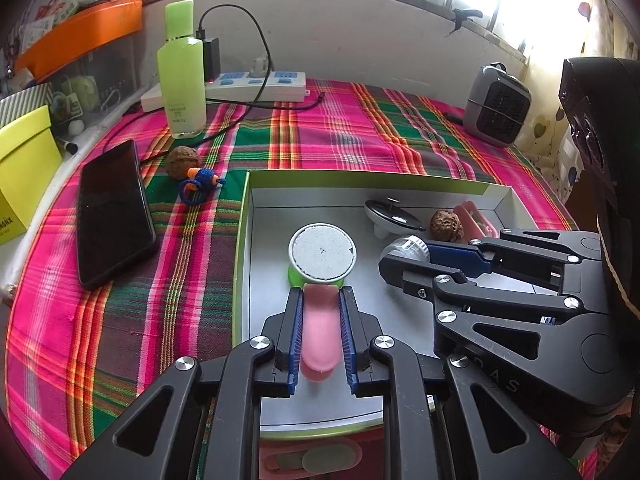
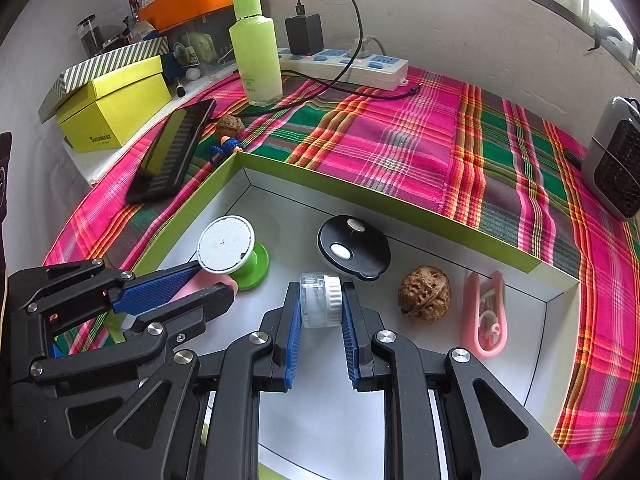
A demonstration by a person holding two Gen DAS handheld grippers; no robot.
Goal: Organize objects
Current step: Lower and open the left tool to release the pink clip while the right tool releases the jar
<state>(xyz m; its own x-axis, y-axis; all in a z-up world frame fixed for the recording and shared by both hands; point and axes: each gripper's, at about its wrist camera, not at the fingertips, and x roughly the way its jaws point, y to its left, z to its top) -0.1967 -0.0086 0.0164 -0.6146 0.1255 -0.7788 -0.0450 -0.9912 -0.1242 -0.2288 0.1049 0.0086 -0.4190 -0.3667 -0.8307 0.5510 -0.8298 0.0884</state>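
Note:
My left gripper is shut on a flat pink piece inside a shallow green-rimmed box. The piece's tip lies against the green foot of a white-topped spool. My right gripper is shut on a small clear jar with a white cap, low over the box floor. Each gripper shows in the other's view: the right gripper and the left gripper. A black round lid, a walnut and a pink clip lie in the box.
On the plaid cloth left of the box lie a black phone, a second walnut and a blue crocheted charm. A green bottle and a power strip stand at the back, a grey heater at the right, a yellow box at the left.

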